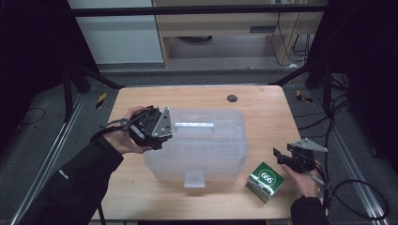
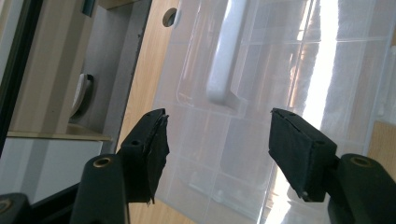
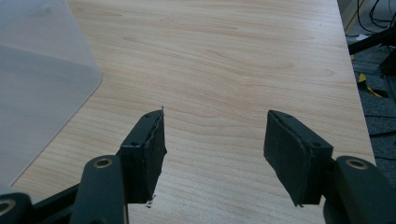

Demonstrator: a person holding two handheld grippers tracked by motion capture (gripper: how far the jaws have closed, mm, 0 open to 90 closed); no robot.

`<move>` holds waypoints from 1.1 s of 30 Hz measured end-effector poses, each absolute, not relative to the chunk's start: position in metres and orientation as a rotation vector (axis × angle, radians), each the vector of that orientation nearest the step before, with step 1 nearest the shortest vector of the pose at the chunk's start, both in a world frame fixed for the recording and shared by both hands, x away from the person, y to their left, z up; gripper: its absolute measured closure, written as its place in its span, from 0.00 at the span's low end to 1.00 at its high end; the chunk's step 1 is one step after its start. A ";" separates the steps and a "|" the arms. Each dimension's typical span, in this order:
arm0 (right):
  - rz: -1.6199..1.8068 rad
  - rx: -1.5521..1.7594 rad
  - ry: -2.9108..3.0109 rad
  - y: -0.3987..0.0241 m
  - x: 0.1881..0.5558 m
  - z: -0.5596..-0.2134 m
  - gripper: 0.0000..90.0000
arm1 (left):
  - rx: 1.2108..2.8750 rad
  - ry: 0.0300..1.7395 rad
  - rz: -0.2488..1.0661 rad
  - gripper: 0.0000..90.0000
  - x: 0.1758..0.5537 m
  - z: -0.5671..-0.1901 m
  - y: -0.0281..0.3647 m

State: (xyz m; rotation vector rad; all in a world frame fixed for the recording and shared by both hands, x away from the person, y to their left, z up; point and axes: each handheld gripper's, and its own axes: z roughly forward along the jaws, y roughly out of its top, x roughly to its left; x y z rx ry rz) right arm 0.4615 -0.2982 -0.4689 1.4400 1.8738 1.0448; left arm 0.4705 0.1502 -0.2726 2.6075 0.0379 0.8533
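A clear plastic storage box (image 1: pixel 202 140) with a white lid handle (image 1: pixel 194 125) stands in the middle of the wooden table (image 1: pixel 263 108). My left gripper (image 1: pixel 162 135) is held at the box's left end, over its lid, and it is open. In the left gripper view the lid (image 2: pixel 280 70) and handle (image 2: pixel 224 56) lie beyond the left gripper (image 2: pixel 217 126), with nothing between its pads. My right gripper (image 1: pixel 278 155) hovers open near the table's right front, beside a green carton (image 1: pixel 265 181) marked 666. The right gripper (image 3: pixel 215 126) has bare table (image 3: pixel 224 56) ahead and the box's corner (image 3: pixel 37 84) at the left.
A white latch (image 1: pixel 194 179) juts from the box's front wall. A dark round hole (image 1: pixel 232 98) sits in the table behind the box. Black frame struts and cables flank the table on both sides. Bare wood shows right of the box.
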 end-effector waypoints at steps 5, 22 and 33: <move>1.070 1.436 1.891 -0.297 0.461 -0.468 0.45 | 2.626 0.032 0.855 0.42 0.473 -0.276 0.140; 1.094 1.411 1.932 -0.292 0.461 -0.463 0.51 | 2.683 -0.058 0.841 0.54 0.482 -0.286 0.105; 1.093 1.387 1.963 -0.290 0.460 -0.457 0.60 | 2.746 -0.086 0.872 0.71 0.489 -0.290 0.096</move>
